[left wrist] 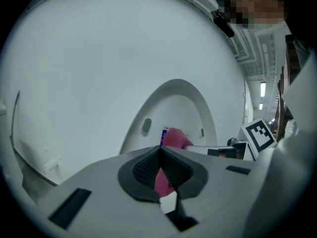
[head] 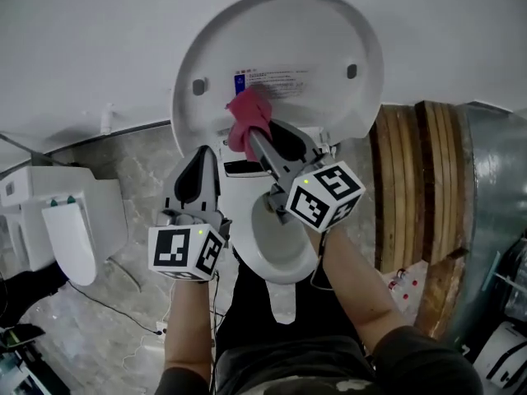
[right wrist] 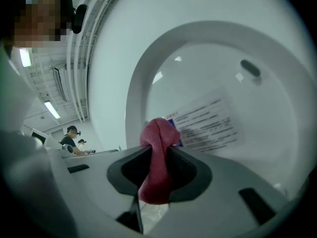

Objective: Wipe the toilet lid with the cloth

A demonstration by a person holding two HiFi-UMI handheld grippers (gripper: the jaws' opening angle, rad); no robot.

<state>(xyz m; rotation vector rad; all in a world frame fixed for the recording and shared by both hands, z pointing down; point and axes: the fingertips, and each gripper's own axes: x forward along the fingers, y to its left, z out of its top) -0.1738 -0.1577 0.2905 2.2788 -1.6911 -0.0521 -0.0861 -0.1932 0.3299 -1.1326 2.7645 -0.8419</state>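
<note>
The white toilet lid stands raised, its inner face toward me, a printed label near its lower middle. My right gripper is shut on a pink cloth, whose bunched end lies against the lid's lower part by the label. In the right gripper view the cloth hangs between the jaws, the lid close ahead. My left gripper is shut with nothing in it, just left of the cloth and below the lid's rim. The left gripper view shows the lid and cloth beyond the closed jaws.
The toilet bowl and seat sit under the grippers. A white bin-like unit stands on the floor at left. Wooden boards and a grey metal duct stand at right. Cables lie on the stone floor at lower left.
</note>
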